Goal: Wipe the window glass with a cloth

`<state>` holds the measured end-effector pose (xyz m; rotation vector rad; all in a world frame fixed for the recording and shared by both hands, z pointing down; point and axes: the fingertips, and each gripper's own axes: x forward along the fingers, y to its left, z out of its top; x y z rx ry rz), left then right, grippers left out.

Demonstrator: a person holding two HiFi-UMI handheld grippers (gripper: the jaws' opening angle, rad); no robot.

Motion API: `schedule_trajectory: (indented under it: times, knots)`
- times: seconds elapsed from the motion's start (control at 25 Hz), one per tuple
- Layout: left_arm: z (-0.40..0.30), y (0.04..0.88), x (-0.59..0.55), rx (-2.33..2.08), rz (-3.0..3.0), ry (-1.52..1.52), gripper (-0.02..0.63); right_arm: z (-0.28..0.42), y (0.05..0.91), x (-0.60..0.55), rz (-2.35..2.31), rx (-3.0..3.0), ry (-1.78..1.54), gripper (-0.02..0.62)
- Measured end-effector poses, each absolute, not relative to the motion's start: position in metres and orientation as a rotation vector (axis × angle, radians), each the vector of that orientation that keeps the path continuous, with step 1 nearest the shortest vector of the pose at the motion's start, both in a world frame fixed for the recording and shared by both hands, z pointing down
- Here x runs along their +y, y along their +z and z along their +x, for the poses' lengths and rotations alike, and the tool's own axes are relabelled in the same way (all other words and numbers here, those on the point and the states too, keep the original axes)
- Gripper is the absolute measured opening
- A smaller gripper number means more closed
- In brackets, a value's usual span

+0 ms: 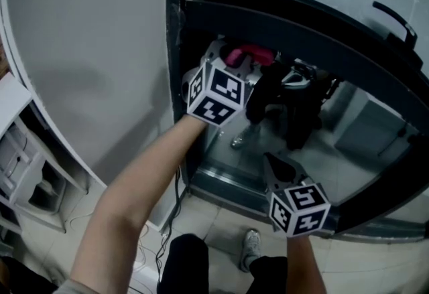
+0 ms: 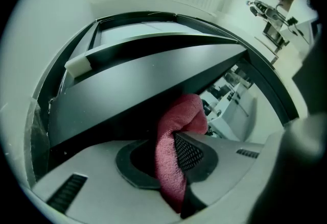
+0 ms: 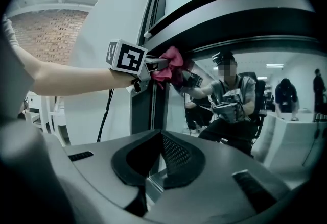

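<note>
Plainly, in the head view the left gripper [image 1: 234, 68] is raised to the upper left corner of the window glass [image 1: 365, 145], with the pink cloth [image 1: 249, 55] at its tip, tucked just under the dark top bar of the frame [image 1: 301, 28]. The right gripper [image 1: 276, 167] hangs lower, to the right and nearer the person, well apart from the cloth.

Looking along the left gripper [image 2: 166, 156], its jaws are clamped on the cloth [image 2: 179, 116], which bunches up past them toward the frame bar [image 2: 153, 80]. The glass lies off to the right.

From the right gripper [image 3: 153, 167], the jaws meet at their tips with nothing between them. Up and to the left, the cloth [image 3: 171, 65] seems pressed where the frame's upright [image 3: 153, 105] meets the glass [image 3: 286, 131]. Nearly the whole pane spreads right and down from the cloth, so the wipe likely has to run that way.
</note>
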<state>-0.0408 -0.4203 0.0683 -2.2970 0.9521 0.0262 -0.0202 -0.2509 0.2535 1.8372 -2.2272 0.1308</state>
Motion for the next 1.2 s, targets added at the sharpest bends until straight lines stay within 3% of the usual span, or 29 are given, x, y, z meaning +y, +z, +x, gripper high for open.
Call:
schedule_trajectory:
  times: [1.2]
  knots:
    - [-0.03,0.18,-0.416,0.886,-2.413,-0.122,0.055,-0.017,0.282,-0.257,1.824,-2.216,0.203,-0.002]
